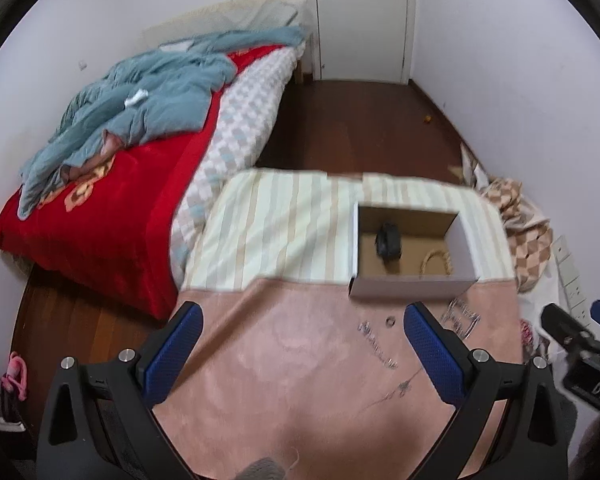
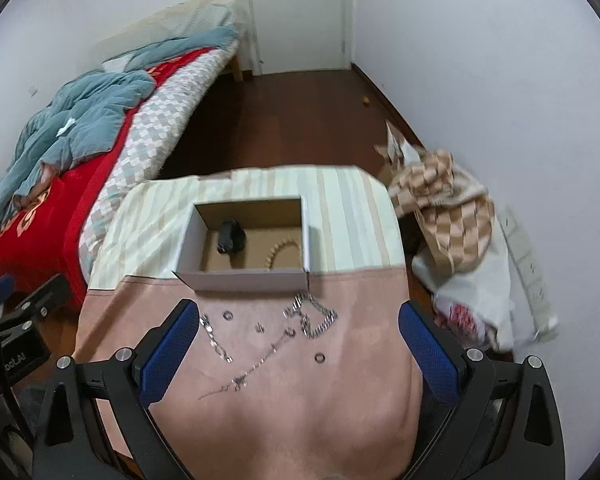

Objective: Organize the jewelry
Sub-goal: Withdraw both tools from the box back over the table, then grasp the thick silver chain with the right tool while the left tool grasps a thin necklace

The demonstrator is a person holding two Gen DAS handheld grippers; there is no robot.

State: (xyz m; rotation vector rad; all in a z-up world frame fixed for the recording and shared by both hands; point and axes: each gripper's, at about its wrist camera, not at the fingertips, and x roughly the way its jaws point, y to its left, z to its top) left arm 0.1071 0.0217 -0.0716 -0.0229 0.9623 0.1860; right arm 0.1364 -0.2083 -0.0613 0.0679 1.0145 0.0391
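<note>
An open cardboard box (image 2: 244, 280) stands on the table where pink cloth meets striped cloth; it also shows in the left wrist view (image 1: 412, 285). Inside lie a black piece (image 2: 230, 236) and a beaded bracelet (image 2: 282, 251). On the pink cloth (image 2: 300, 400) in front of the box lie a silver chain bracelet (image 2: 314, 316), a second chain (image 2: 216, 340), a thin necklace (image 2: 252, 372) and small rings (image 2: 320, 358). My right gripper (image 2: 300, 348) is open and empty above this jewelry. My left gripper (image 1: 304, 348) is open and empty, left of the jewelry (image 1: 376, 344).
A bed with a red blanket (image 1: 100, 220) and blue quilt stands to the left. A checked cloth (image 2: 444, 208) and a white bag (image 2: 476, 296) lie off the table's right edge. A wood floor (image 2: 284, 120) leads to a white door (image 2: 300, 12).
</note>
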